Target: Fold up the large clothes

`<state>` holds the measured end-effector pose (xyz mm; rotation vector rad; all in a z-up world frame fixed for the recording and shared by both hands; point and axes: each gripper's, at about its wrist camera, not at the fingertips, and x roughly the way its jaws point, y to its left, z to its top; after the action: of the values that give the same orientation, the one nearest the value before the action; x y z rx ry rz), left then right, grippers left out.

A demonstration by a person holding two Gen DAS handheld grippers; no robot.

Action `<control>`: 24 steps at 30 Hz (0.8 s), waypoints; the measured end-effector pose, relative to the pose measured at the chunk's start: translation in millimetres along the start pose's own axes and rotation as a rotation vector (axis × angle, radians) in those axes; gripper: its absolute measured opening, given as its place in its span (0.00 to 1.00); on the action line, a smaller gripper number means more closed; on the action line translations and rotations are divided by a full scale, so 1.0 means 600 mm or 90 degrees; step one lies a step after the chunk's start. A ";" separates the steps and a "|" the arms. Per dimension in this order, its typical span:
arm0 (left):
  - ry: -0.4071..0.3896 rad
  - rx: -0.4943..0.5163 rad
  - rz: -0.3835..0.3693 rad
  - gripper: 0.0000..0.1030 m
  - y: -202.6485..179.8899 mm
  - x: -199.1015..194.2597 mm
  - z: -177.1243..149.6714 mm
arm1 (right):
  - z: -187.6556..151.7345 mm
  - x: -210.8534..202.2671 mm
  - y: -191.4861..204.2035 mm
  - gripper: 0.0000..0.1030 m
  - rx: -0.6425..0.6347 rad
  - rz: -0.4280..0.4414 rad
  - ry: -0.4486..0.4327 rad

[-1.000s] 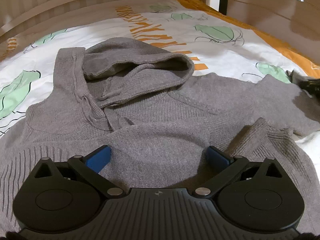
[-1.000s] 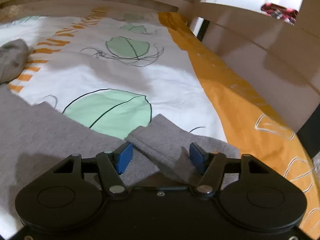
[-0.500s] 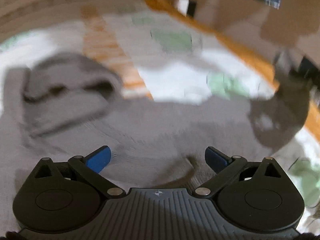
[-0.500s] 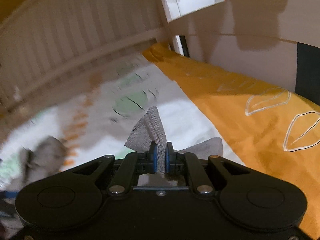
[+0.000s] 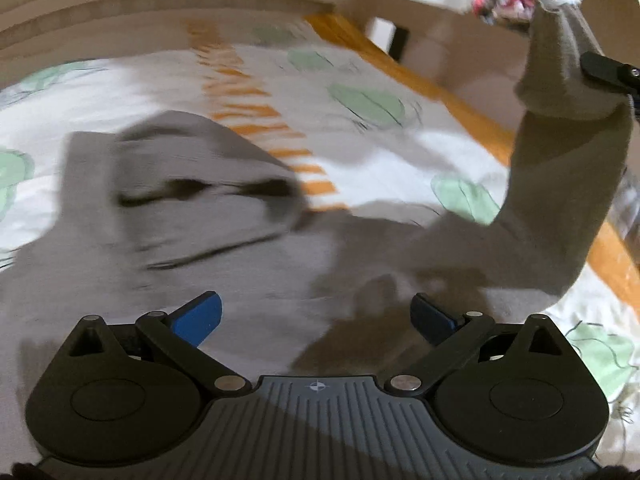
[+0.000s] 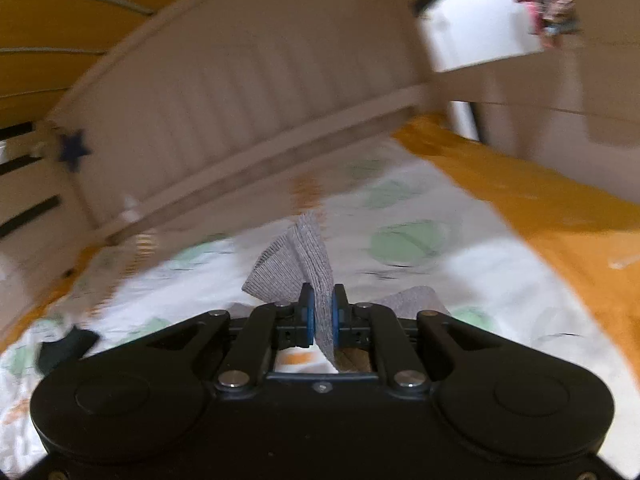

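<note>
A grey knitted hoodie [image 5: 224, 248] lies spread on the bed, hood [image 5: 192, 176] toward the headboard. My left gripper [image 5: 316, 316] is open and empty, low over the hoodie's chest. My right gripper [image 6: 323, 312] is shut on the hoodie's sleeve cuff [image 6: 304, 256]. In the left wrist view the sleeve [image 5: 560, 168] rises off the bed at the right, held up by the right gripper's finger [image 5: 608, 70]. The view is blurred by motion.
The bed has a white sheet with green leaves [image 5: 364, 104] and an orange border [image 6: 552, 216]. A white slatted headboard [image 6: 240, 120] stands behind. A dark small item [image 6: 60, 348] lies at the left on the sheet.
My right gripper closed on the sleeve cuff and lifted it up off the bed, swinging left. My left gripper stayed open and shifted over the hoodie's chest.
</note>
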<state>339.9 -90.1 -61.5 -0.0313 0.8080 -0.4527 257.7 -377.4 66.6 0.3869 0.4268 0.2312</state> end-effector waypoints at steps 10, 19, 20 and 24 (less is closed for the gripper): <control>-0.033 -0.137 0.080 0.99 0.220 -0.136 -0.058 | -0.071 0.118 0.249 0.15 -0.054 0.188 0.065; -0.032 -0.304 0.116 1.00 0.365 -0.198 -0.127 | -0.233 0.240 0.364 0.24 -0.119 0.208 0.196; -0.032 -0.308 0.117 1.00 0.371 -0.204 -0.132 | -0.256 0.253 0.364 0.25 -0.129 0.199 0.223; -0.045 -0.317 0.104 1.00 0.373 -0.215 -0.136 | -0.320 0.260 0.366 0.48 -0.167 0.158 0.301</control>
<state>289.8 176.0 -73.3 -0.4381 0.8295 -0.0875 280.7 -72.8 -59.7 0.1212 0.8036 0.6197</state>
